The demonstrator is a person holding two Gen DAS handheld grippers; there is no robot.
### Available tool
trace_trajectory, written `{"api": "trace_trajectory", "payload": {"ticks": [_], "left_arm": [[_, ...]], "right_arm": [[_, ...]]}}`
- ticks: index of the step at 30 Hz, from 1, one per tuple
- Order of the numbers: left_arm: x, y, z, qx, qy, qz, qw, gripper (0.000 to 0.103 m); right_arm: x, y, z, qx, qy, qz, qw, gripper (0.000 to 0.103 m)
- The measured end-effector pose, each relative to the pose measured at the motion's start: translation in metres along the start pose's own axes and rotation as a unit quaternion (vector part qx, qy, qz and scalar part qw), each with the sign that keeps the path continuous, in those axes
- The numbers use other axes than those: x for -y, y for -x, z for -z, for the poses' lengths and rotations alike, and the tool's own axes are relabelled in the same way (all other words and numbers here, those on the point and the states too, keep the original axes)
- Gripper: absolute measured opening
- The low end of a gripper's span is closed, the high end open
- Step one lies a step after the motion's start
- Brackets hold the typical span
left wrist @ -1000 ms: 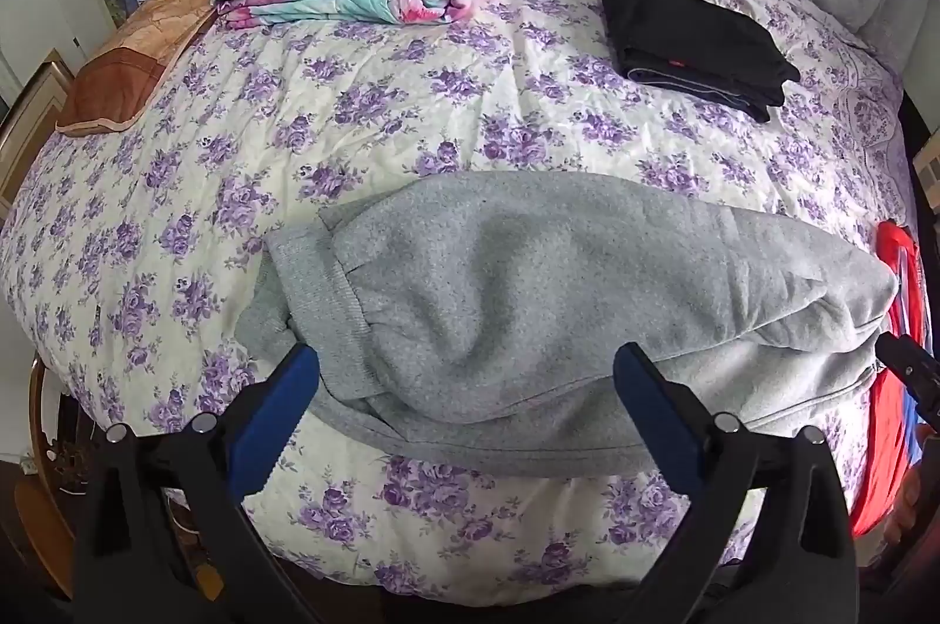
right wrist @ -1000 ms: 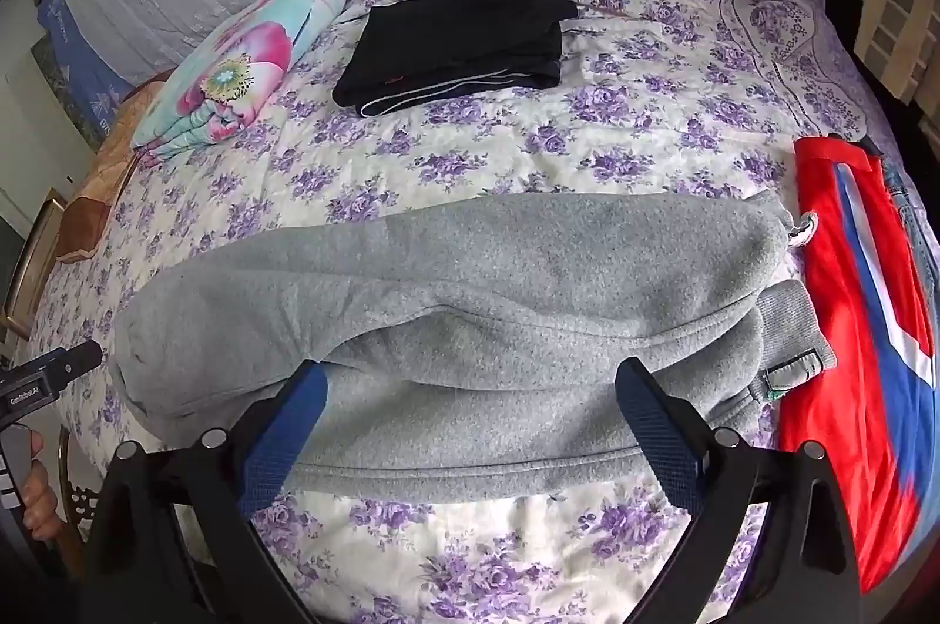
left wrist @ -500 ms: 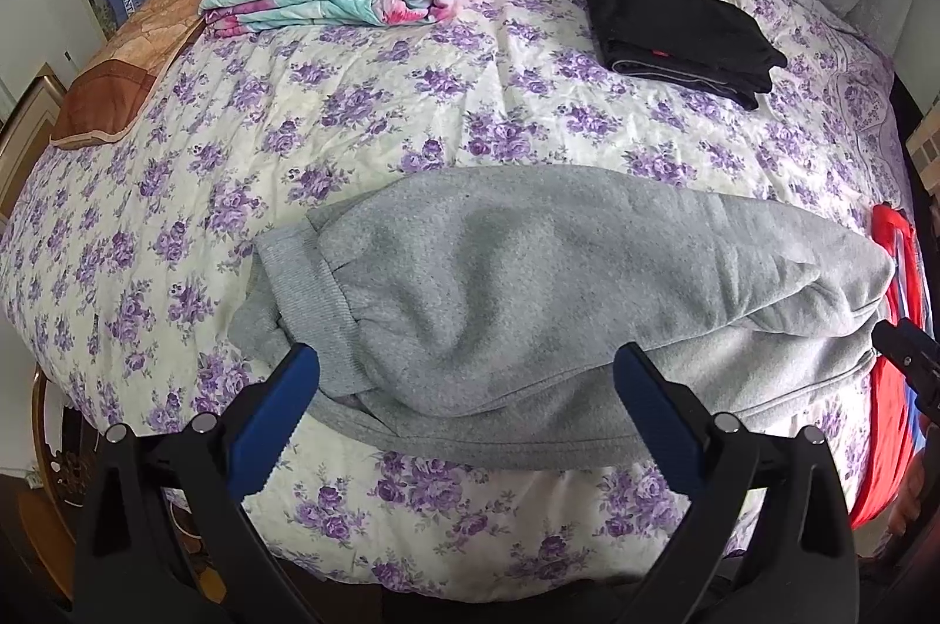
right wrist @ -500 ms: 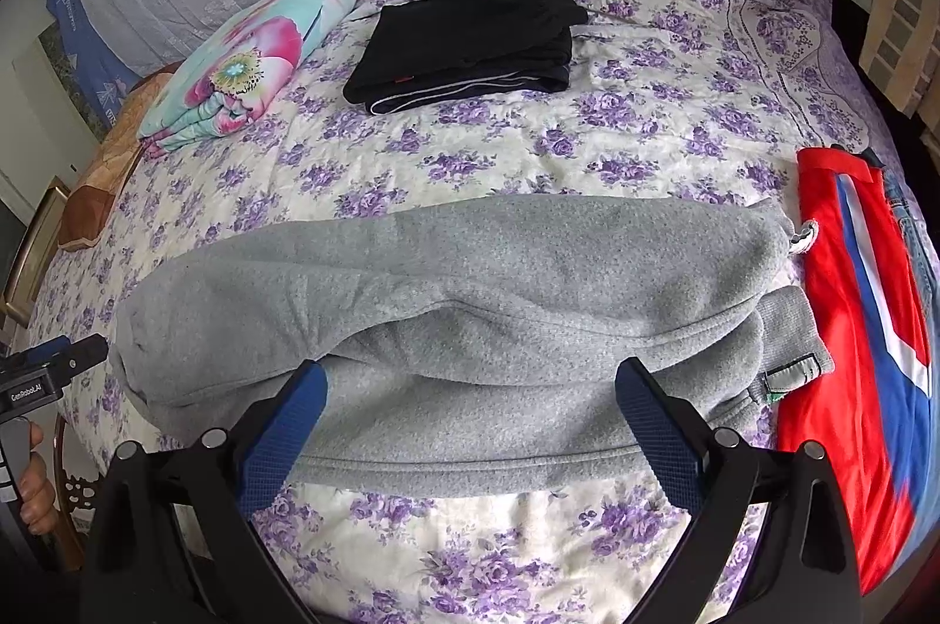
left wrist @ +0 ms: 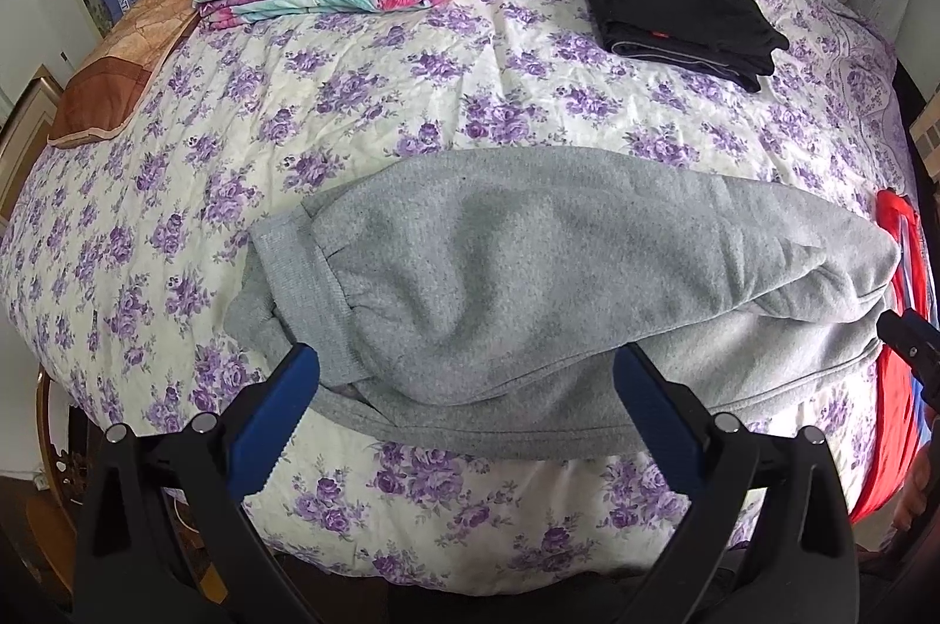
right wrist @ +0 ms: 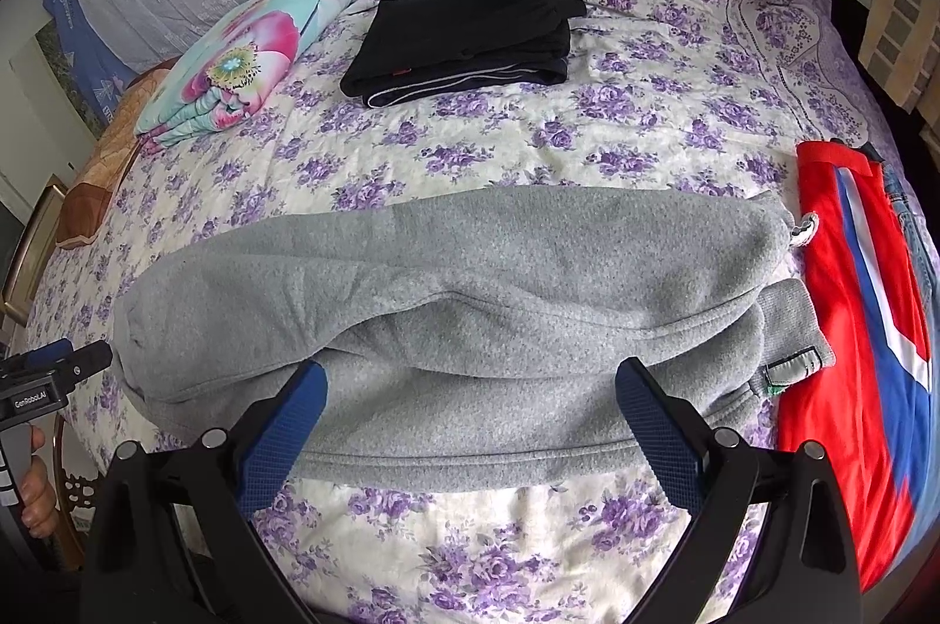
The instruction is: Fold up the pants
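Thick grey fleece pants (left wrist: pixel 529 283) lie folded lengthwise; both the left gripper (left wrist: pixel 464 389) and right gripper (right wrist: pixel 470 389) hover spread, empty. Next likely: pinching the left cuffs, folding rightward.

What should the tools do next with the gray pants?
Probably bring the open left tool down onto the cuff end of the gray pants. They lie folded lengthwise and long across the bed, and neither it nor the open right tool holds any cloth.

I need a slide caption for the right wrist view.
Open right tool above grey pants folded lengthwise on a floral bedspread.
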State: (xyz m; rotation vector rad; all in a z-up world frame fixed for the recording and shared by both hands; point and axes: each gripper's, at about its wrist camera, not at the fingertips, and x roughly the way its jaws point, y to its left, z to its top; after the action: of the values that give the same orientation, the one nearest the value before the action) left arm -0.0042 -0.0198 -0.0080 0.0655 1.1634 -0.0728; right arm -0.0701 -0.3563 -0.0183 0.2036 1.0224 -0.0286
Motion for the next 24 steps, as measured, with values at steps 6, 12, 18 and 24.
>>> {"api": "trace_trajectory", "payload": {"ticks": [6, 12, 18, 24], "left_arm": [[-0.0001, -0.0008, 0.0005, 0.0, 0.0, -0.001, 1.0, 0.098], [0.0, -0.0009, 0.0007, 0.0, -0.001, -0.001, 1.0, 0.098], [-0.0004, -0.0011, 0.0006, 0.001, 0.0, -0.001, 1.0, 0.098], [-0.0007, -0.0012, 0.0, 0.001, 0.0, -0.001, 1.0, 0.098]], "right_arm": [[-0.0003, -0.0019, -0.0001, -0.002, 0.002, 0.0, 1.0, 0.099], [-0.0011, -0.0048, -0.0021, -0.005, 0.004, -0.001, 1.0, 0.099], [-0.0012, -0.0051, -0.0023, -0.004, 0.005, -0.001, 1.0, 0.099], [-0.002, -0.0049, -0.0022, -0.004, 0.005, 0.0, 1.0, 0.099]]}}
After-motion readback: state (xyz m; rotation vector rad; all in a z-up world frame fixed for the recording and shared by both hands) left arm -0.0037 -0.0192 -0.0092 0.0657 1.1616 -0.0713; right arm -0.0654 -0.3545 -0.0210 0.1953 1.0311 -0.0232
